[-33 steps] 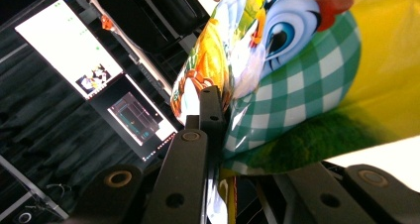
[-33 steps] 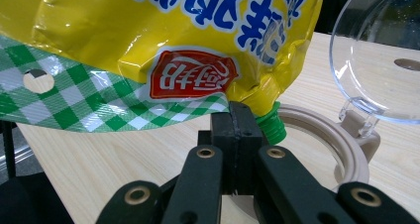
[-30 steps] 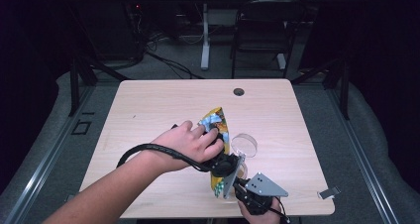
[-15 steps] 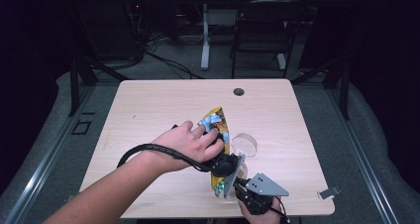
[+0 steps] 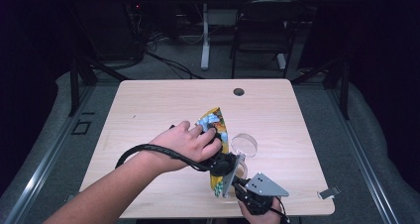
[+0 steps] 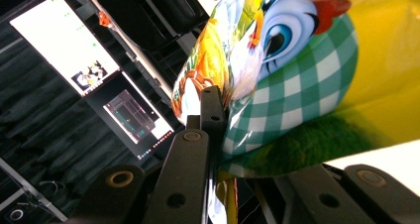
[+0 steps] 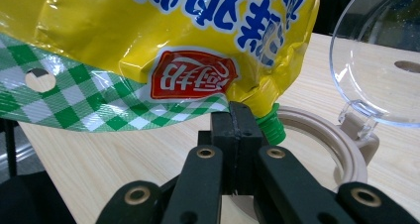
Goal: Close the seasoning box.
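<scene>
Nothing moved | left hand-held gripper (image 5: 218, 160) grips pouch (image 5: 214, 125) | right hand-held gripper (image 7: 236, 120) pinches pouch edge

One yellow printed pouch (image 5: 216, 130) lies mid-frame on one wooden table (image 5: 148, 105). One clear lidded container (image 5: 243, 145) sits just right of the pouch. Two grippers: the left gripper (image 5: 221, 163) at centre, the right gripper (image 5: 236, 184) near the bottom edge. One small grey clip (image 5: 328, 192), possibly metal, sits at lower right. One dark chair (image 5: 257, 35) stands at upper centre.
</scene>
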Motion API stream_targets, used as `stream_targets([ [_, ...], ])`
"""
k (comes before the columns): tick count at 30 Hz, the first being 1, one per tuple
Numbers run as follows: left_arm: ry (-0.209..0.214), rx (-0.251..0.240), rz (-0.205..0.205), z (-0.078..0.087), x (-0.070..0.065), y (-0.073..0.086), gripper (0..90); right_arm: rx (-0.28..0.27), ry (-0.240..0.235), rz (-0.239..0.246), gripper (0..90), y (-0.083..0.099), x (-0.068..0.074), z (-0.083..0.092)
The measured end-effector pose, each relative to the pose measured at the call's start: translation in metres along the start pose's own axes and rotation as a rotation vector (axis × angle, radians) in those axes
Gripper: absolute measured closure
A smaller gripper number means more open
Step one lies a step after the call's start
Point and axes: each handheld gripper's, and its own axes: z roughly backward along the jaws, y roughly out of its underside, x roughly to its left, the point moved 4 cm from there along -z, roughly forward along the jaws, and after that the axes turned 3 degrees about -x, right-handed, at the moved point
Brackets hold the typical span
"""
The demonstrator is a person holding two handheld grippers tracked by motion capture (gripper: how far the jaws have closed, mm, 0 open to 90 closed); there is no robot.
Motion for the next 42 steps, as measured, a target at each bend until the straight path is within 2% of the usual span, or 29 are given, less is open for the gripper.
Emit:
stream_targets([
  [6, 0.014, 0.006, 0.013, 0.0, -0.002, 0.003, 85.8, -0.003, -0.003, 0.008, 90.0, -0.001, 0.002, -0.001],
  [10, 0.0, 0.004, 0.008, 0.001, 0.0, 0.004, 85.8, -0.007, -0.007, 0.006, 90.0, -0.002, 0.002, -0.001],
  [11, 0.008, 0.01, 0.008, 0.002, 0.001, 0.004, 85.8, -0.006, -0.007, 0.007, 90.0, -0.002, 0.002, -0.001],
  [12, -0.005, 0.005, 0.009, 0.002, 0.002, 0.004, 85.8, -0.01, -0.008, 0.004, 90.0, -0.003, 0.002, 0.0],
  [13, 0.005, 0.009, 0.009, 0.003, 0.002, 0.004, 85.8, -0.011, -0.009, -0.005, 90.0, -0.003, 0.002, 0.0],
  [21, -0.001, 0.004, 0.01, 0.003, 0.007, 0.002, 85.9, -0.03, -0.025, -0.043, 90.0, -0.006, -0.001, 0.004],
  [32, 0.007, -0.001, 0.019, 0.003, 0.007, 0.004, 85.9, -0.033, -0.033, -0.054, 90.0, -0.007, -0.002, 0.006],
  [42, 0.026, -0.001, 0.049, -0.001, -0.001, 0.007, 86.1, -0.014, -0.015, -0.016, 90.0, -0.005, -0.001, 0.003],
])
